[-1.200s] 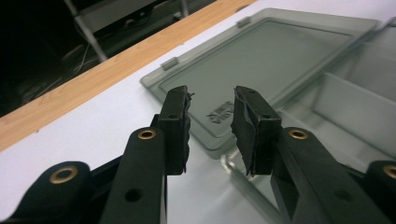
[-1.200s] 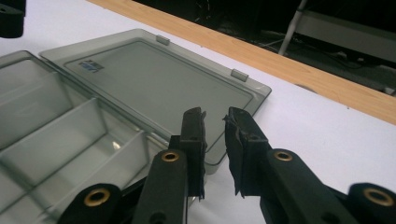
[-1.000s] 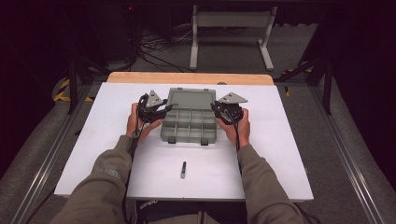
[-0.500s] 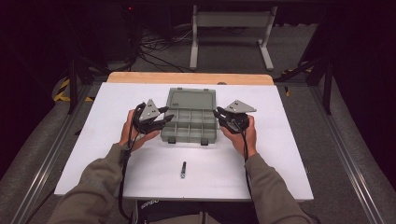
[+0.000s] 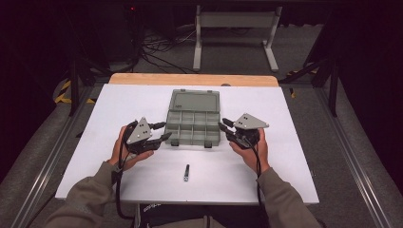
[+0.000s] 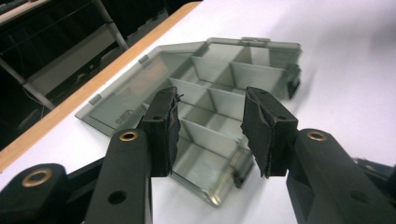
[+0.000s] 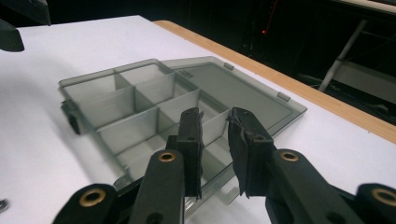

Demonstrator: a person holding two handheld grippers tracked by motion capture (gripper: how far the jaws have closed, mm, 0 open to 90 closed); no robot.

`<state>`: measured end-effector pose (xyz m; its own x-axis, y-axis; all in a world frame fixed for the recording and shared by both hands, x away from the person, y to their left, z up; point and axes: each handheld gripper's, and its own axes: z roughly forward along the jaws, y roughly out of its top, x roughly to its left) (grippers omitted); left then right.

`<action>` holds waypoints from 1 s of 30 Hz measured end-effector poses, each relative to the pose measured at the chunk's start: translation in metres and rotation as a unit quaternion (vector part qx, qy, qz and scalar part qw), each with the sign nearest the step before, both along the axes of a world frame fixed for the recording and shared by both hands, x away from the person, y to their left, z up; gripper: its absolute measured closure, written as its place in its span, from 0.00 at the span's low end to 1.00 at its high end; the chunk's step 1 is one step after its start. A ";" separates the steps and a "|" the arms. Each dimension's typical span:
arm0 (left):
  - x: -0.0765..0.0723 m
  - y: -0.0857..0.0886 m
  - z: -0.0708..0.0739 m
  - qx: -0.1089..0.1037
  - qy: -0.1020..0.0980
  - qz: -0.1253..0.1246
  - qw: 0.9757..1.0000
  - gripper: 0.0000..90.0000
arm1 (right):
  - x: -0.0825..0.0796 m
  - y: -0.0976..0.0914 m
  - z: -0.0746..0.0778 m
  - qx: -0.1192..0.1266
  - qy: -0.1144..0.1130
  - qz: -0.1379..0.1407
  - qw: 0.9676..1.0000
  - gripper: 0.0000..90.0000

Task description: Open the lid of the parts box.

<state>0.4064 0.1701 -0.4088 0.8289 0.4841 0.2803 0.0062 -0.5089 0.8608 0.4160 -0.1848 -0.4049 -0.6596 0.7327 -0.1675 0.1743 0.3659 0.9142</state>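
An open grey plastic compartment box (image 5: 195, 100) lies at the table's centre, its lid folded flat toward the far side and its compartments bare. My left gripper (image 5: 164, 131) sits just off the box's left front corner. Its jaws have just been opening and stand apart with nothing between them. In the left gripper view the box (image 6: 135, 93) lies beyond the left gripper (image 6: 210, 98). My right gripper (image 5: 223, 126) hovers by the box's right edge, jaws apart and gripping nothing. In the right gripper view the box (image 7: 112, 100) lies behind the right gripper (image 7: 215, 116).
A small dark bolt (image 5: 187, 172) lies on the white tabletop (image 5: 285, 161) in front of the box, between the person's forearms. A wooden strip (image 5: 192, 79) runs along the table's far edge. Dark floor, cables and a metal stand lie beyond.
Both grippers have drawn outward from the sides of the box and toward the person. The left jaws stand wider. The box has stayed in place.
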 end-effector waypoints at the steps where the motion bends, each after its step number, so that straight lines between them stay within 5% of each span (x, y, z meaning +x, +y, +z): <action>1: -0.003 0.000 -0.001 0.004 -0.002 -0.003 1.000 0.61 | -0.002 0.000 -0.001 -0.004 0.001 0.003 1.000 0.82; 11: -0.030 -0.007 -0.013 0.013 0.014 -0.024 1.000 0.50 | -0.024 0.009 -0.007 -0.014 0.010 0.032 0.999 0.76; 20: -0.047 -0.007 -0.020 0.009 0.043 -0.026 0.999 0.27 | -0.047 0.011 -0.012 -0.024 0.010 0.062 0.998 0.59; 30: -0.059 -0.026 -0.034 0.014 0.104 -0.034 0.994 0.12 | -0.064 0.004 -0.019 -0.053 0.006 0.028 0.998 0.29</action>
<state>0.3472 0.1438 -0.4425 0.9008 0.4198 0.1114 0.1482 -0.5382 0.8297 0.3524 -0.1803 -0.4242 -0.7023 0.6726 -0.2332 0.1619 0.4699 0.8678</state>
